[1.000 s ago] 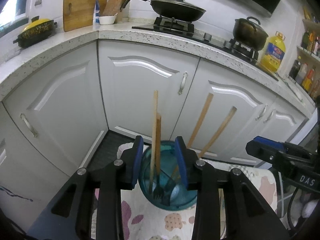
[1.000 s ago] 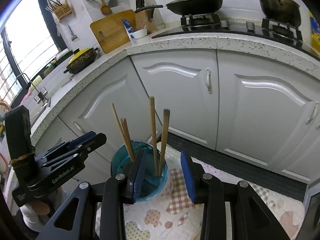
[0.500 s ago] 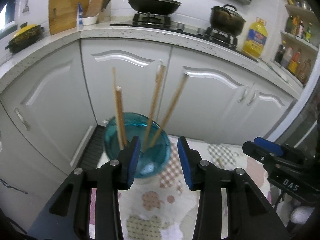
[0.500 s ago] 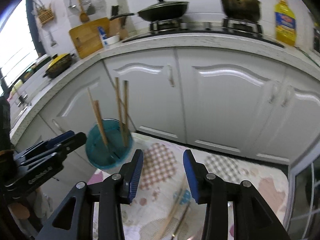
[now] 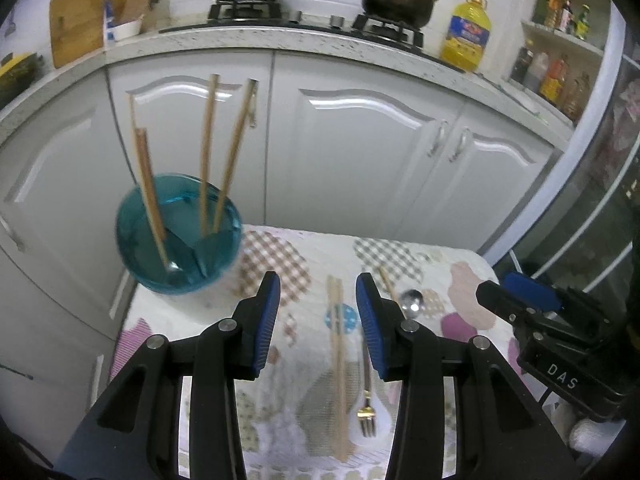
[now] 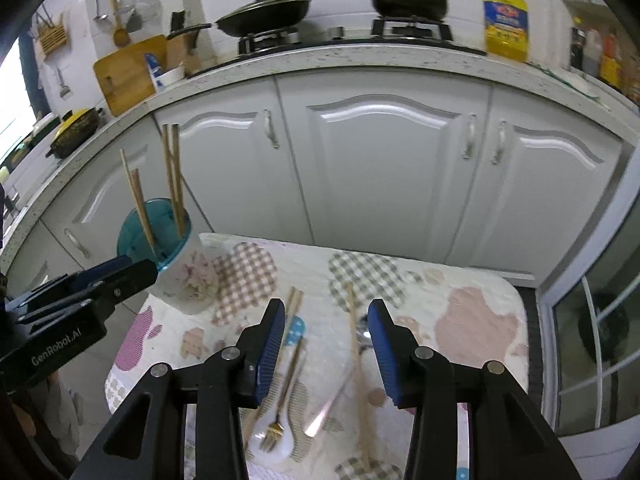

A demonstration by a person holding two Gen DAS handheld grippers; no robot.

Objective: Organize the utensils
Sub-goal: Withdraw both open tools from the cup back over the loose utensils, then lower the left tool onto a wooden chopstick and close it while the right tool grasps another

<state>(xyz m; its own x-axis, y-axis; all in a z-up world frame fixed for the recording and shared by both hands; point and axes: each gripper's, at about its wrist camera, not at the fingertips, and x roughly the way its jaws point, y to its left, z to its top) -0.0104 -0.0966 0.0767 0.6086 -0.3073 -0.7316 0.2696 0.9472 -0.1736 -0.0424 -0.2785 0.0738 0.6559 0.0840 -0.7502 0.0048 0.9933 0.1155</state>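
In the left wrist view, the left gripper (image 5: 318, 316) hangs over the patterned worktop (image 5: 460, 264) with its blue fingers (image 5: 268, 320) spread and nothing between them; a pair of wooden chopsticks (image 5: 338, 364) lies on the cloth directly below the gap, a gold fork (image 5: 366, 408) just to their right, and a spoon (image 5: 410, 300) beyond the right finger. The teal utensil cup (image 5: 180, 236), holding several upright wooden handles, stands at the worktop's far left corner, close to its edge and to the white cabinet doors (image 5: 360, 152) behind. The right gripper (image 5: 532, 300) enters from the right edge. In the right wrist view, the right gripper (image 6: 326, 330) has its fingers (image 6: 382, 344) parted and empty, the fork (image 6: 280, 408) and chopsticks (image 6: 294, 308) beneath the left finger, a wooden-handled spoon (image 6: 356, 356) lying under the gap. The cup (image 6: 160, 236) stands well to the left, partly behind the left gripper (image 6: 116, 276). Bare cloth stretches to the right edge.
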